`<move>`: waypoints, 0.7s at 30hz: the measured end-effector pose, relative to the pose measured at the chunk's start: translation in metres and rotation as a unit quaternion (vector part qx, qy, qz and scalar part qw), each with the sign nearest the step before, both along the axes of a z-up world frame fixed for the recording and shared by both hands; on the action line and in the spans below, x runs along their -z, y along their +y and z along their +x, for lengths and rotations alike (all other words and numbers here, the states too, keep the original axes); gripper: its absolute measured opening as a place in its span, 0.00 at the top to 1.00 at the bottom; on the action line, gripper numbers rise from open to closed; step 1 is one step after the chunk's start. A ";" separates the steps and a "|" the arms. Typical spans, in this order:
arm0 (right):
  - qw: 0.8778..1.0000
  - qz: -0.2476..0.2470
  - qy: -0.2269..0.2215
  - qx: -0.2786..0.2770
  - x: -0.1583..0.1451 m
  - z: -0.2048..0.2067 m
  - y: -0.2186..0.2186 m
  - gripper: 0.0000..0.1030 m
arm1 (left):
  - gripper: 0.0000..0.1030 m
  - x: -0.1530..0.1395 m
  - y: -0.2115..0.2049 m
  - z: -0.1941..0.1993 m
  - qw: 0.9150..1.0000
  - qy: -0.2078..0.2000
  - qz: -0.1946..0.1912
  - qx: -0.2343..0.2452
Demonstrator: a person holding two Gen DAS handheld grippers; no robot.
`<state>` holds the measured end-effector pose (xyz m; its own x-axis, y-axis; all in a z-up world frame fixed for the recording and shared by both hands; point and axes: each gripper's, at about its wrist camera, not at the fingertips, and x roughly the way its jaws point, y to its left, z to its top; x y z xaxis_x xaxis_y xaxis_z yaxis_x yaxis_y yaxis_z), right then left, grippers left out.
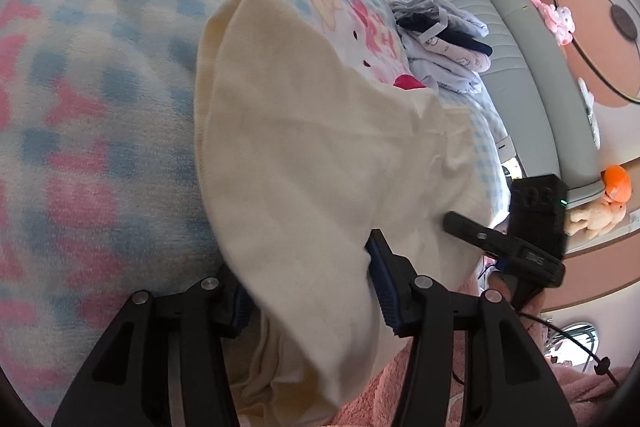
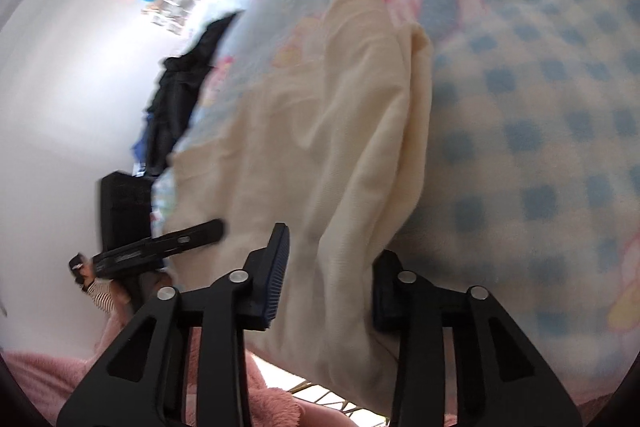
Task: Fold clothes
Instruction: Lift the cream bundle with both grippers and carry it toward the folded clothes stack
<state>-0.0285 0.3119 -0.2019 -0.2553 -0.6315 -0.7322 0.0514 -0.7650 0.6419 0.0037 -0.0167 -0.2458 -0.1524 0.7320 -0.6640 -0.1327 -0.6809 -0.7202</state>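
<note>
Left gripper: angled down at the bed; fingers apart, a fold of the cream garment between them; whether the pads press it, I cannot tell.
Right gripper: angled down likewise; fingers apart around the garment's near hem; grip cannot be told.
Garment location: lies on the checked blanket, its near edge hanging over the bed's side.
Edges: garment's far end narrows to a point; bed edge runs just below both grippers.
Open room: bare blanket beside and beyond the garment.
Count: one cream garment; one pile of clothes far off; one dark garment at the bed's edge.
</note>
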 end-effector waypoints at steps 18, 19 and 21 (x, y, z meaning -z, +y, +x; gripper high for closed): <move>0.996 0.009 0.074 0.052 -0.076 -0.004 0.030 0.82 | 0.71 -0.084 0.068 -0.016 0.995 0.085 -0.011 0.050; 0.995 0.009 0.076 0.060 -0.079 -0.007 0.033 0.82 | 0.71 -0.086 0.077 -0.021 0.995 0.087 -0.008 0.054; 0.994 0.013 0.080 0.079 -0.084 -0.013 0.048 0.82 | 0.71 -0.091 0.097 -0.030 0.994 0.091 -0.006 0.065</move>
<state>-0.0418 0.3597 -0.1183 -0.4633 -0.5562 -0.6899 0.0291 -0.7877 0.6154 -0.0263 0.0798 -0.1547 -0.1748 0.7461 -0.6425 -0.3475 -0.6572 -0.6688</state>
